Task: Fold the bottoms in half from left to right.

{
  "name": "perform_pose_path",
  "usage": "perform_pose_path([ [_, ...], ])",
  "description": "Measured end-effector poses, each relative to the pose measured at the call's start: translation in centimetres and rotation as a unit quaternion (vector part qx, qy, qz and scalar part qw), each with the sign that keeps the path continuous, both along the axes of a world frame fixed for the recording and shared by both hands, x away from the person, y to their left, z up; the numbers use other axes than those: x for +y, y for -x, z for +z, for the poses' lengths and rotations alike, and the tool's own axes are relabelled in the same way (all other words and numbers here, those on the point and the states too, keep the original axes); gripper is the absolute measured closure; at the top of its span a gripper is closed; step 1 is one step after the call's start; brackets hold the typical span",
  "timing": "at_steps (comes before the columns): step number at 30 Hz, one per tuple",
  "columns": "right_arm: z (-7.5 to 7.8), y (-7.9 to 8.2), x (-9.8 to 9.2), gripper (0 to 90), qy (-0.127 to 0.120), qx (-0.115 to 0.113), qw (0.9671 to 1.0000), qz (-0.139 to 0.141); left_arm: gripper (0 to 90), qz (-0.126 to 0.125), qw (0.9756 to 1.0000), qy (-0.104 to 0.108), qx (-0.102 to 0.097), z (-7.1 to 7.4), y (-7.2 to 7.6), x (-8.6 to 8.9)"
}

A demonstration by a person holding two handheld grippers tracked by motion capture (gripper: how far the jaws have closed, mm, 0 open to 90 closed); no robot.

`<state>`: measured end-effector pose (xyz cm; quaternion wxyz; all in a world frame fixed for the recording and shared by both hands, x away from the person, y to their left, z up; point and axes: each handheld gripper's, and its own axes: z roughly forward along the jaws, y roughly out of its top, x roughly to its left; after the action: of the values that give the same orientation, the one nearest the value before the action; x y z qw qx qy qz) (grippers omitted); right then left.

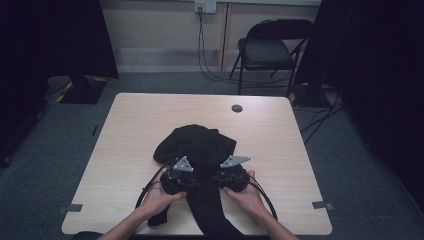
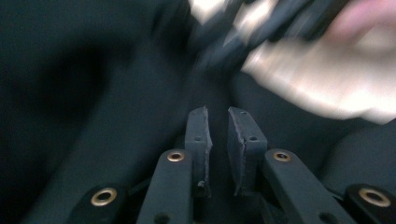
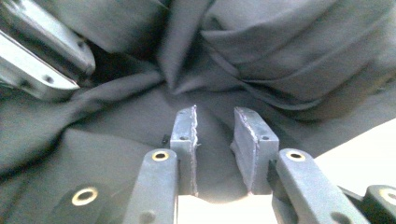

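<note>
Black garment point(image 1: 197, 145) bunched on table point(image 1: 130, 125), left gripper point(image 2: 217, 116) and right gripper point(image 3: 215, 116) slightly spread, pinching nothing

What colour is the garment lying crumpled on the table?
Black garment, plain, no pattern; it shows best in the high view.

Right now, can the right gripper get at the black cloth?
Probably yes. The right gripper hangs right over the black cloth with its fingers a little apart and nothing between them yet. Folds of cloth lie just ahead, and the left gripper sits off to the side.
</note>
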<state>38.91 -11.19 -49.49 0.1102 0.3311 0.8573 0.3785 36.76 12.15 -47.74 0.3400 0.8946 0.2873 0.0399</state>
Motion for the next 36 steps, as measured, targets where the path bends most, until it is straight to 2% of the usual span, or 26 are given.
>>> perform_pose_path([
  [1,0.0,0.0,-0.1,70.3,0.009,-0.007,0.9999,-0.002,78.7,0.003,0.9999,-0.015,-0.002,-0.3,0.1,0.4],
  [2,0.0,-0.4,-0.7,75.2,0.012,-0.012,0.9998,-0.003,79.0,0.005,1.0000,-0.004,0.000,-0.5,0.1,0.9],
  [3,0.0,-0.4,-0.7,75.2,0.012,-0.012,0.9998,-0.003,79.0,0.014,0.9999,-0.004,0.004,-0.4,0.1,1.2],
  [4,0.0,-0.6,-1.0,77.6,0.009,-0.010,0.9999,-0.005,79.0,0.012,0.9996,-0.024,-0.005,-0.3,0.5,1.6],
  [6,-0.2,-1.3,-1.8,82.5,-0.004,-0.005,1.0000,0.001,77.6,0.014,0.9998,-0.015,0.000,-0.4,0.8,2.2],
  [7,-0.2,-1.3,-1.8,83.5,-0.005,-0.004,1.0000,0.002,77.6,0.016,0.9997,-0.019,0.000,-0.4,1.0,2.8],
  [11,-0.2,-1.7,-2.4,83.4,0.004,-0.014,0.9998,-0.012,77.3,0.023,0.9983,-0.050,-0.020,-0.2,2.1,3.9],
  [12,-0.1,-1.7,-2.7,83.4,0.012,-0.020,0.9996,-0.018,76.2,0.032,0.9983,-0.045,-0.016,-0.2,2.2,4.3],
  [14,-0.2,-2.0,-3.2,83.0,0.005,-0.017,0.9995,-0.027,72.7,0.048,0.9981,-0.036,-0.011,-0.2,2.1,4.5],
  [15,-0.2,-2.1,-3.4,81.2,-0.001,-0.013,0.9995,-0.029,69.3,0.048,0.9985,-0.024,-0.011,-0.2,2.0,4.3],
  [16,-0.2,-2.1,-3.3,78.2,-0.002,-0.014,0.9995,-0.028,67.5,0.037,0.9993,0.000,-0.009,0.2,1.8,3.9],
  [17,-0.2,-1.9,-3.0,77.5,0.008,-0.022,0.9993,-0.029,67.0,0.032,0.9993,0.014,-0.017,0.5,1.6,3.4],
  [18,-0.1,-1.7,-2.7,77.3,0.018,-0.029,0.9990,-0.029,67.0,0.028,0.9990,0.022,-0.025,0.8,1.5,2.6],
  [19,-0.1,-1.8,-2.6,77.1,0.017,-0.027,0.9990,-0.032,67.0,0.024,0.9989,0.029,-0.029,0.9,1.2,2.0],
  [21,-0.2,-2.0,-2.7,76.8,0.010,-0.023,0.9991,-0.034,67.0,0.029,0.9980,0.051,-0.025,0.9,0.8,1.0],
  [22,-0.2,-2.0,-2.7,76.4,0.008,-0.023,0.9991,-0.035,67.0,0.026,0.9982,0.051,-0.020,0.9,0.5,0.5],
  [23,-0.2,-2.1,-2.6,75.8,0.008,-0.024,0.9991,-0.035,66.3,0.037,0.9984,0.041,-0.012,0.8,0.3,0.1],
  [25,-0.2,-2.0,-2.6,75.3,0.008,-0.025,0.9990,-0.036,61.2,0.069,0.9960,0.053,0.020,0.4,0.1,-0.1],
  [27,-0.3,-1.9,-2.6,75.2,0.006,-0.027,0.9989,-0.036,55.8,0.069,0.9961,0.052,0.021,0.2,0.1,0.0],
  [28,-0.3,-1.9,-2.7,75.1,0.004,-0.027,0.9990,-0.035,52.8,0.070,0.9971,0.032,0.001,0.1,0.5,0.3],
  [30,-0.3,-2.0,-2.7,75.1,0.004,-0.027,0.9991,-0.033,48.0,0.069,0.9970,0.035,0.003,0.0,0.5,0.7],
  [31,-0.3,-2.0,-2.7,75.1,0.005,-0.028,0.9991,-0.032,46.9,0.078,0.9962,0.038,-0.004,0.0,0.3,1.3],
  [32,-0.3,-2.0,-2.7,75.1,0.004,-0.028,0.9991,-0.033,45.9,0.080,0.9958,0.045,-0.002,-0.2,0.2,1.5],
  [33,-0.3,-1.9,-2.7,75.1,0.005,-0.028,0.9990,-0.033,44.6,0.073,0.9964,0.045,0.005,-0.6,-0.1,1.5],
  [36,-0.3,-1.9,-2.6,75.0,0.006,-0.029,0.9990,-0.034,42.4,0.068,0.9967,0.044,0.005,-1.1,-0.2,1.2],
])
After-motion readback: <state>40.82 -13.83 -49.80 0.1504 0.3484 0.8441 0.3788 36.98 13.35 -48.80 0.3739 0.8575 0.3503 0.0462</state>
